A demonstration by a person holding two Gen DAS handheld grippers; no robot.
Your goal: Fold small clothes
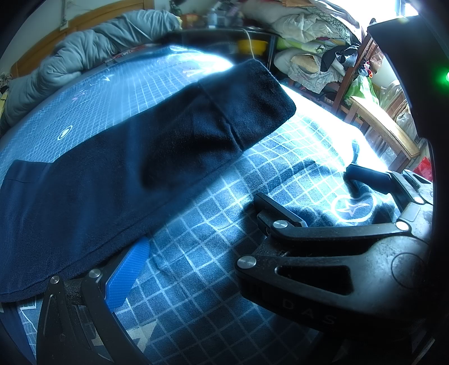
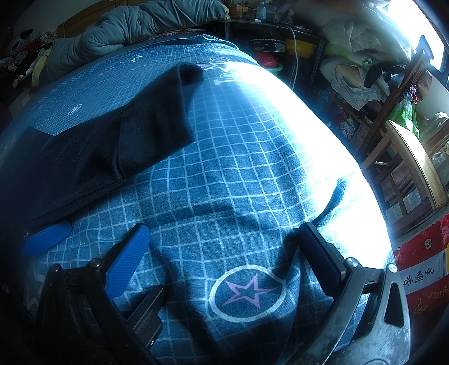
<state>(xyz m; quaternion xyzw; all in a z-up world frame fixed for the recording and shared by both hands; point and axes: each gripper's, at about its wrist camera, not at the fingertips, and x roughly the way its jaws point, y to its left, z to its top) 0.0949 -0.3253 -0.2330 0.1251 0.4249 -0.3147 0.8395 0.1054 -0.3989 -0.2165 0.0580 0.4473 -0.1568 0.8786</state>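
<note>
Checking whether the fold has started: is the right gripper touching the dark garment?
Apart. The right wrist view shows the right gripper open, with bare checked sheet between its fingers and the dark garment.

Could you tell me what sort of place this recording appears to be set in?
Most likely a lived-in bedroom: the work surface is a bed with a blue grid-patterned sheet, a bunched grey quilt lies at its far end, and bedding is piled beside it.

Right gripper (image 2: pixel 224 250) jaws wide apart, nothing between, low over blue grid bedsheet (image 2: pixel 238 174). Dark garment (image 2: pixel 118 140) lies flat ahead-left. Second blue pad (image 2: pixel 47 237) at far left, touching garment edge.
</note>
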